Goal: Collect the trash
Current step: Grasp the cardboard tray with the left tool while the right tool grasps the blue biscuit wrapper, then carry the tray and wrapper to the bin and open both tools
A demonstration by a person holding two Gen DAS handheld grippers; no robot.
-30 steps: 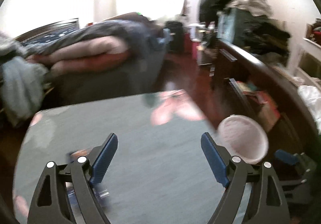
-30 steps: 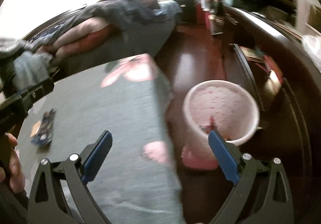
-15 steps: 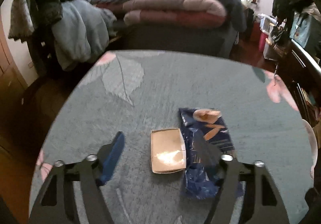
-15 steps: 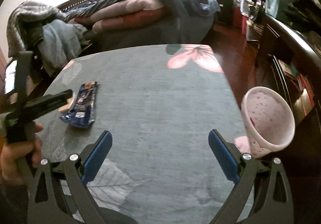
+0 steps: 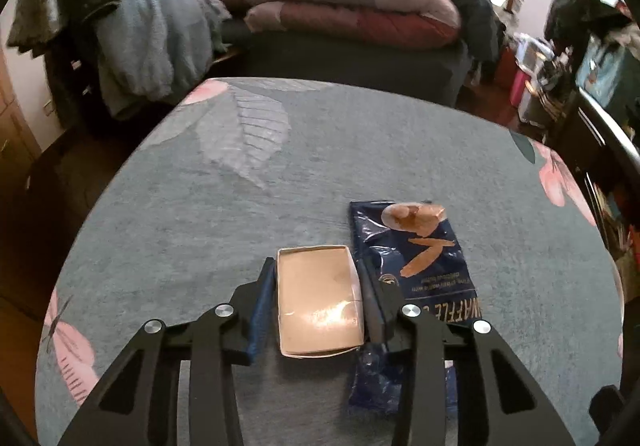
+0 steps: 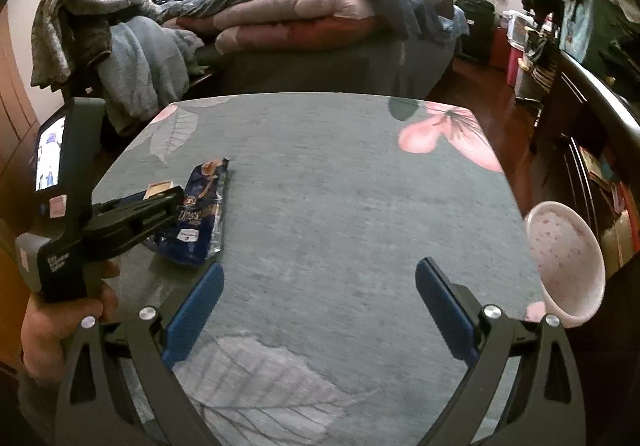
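A small open cardboard tray (image 5: 318, 302) lies on the grey flowered tablecloth (image 5: 240, 186). My left gripper (image 5: 316, 270) is closing around it, and both pads stand against its long sides. Right beside the tray lies a dark blue snack wrapper (image 5: 420, 246), partly under the right finger. In the right wrist view the left gripper (image 6: 160, 202) reaches over the tray (image 6: 160, 188) and the wrapper (image 6: 204, 206), with a hand on its handle. My right gripper (image 6: 320, 268) hovers open above bare cloth near the table's front, nothing between its fingers.
A pink speckled bin (image 6: 568, 258) stands on the floor off the table's right edge. Behind the table is a bed (image 6: 320, 18) piled with folded blankets, with clothes heaped on a chair (image 6: 132, 58) at the left. Dark cabinets (image 6: 592, 126) run along the right.
The left gripper swung from the bin side to the tray, came down over it and closed in to its sides. The right gripper swung left from over the bin to over the table.
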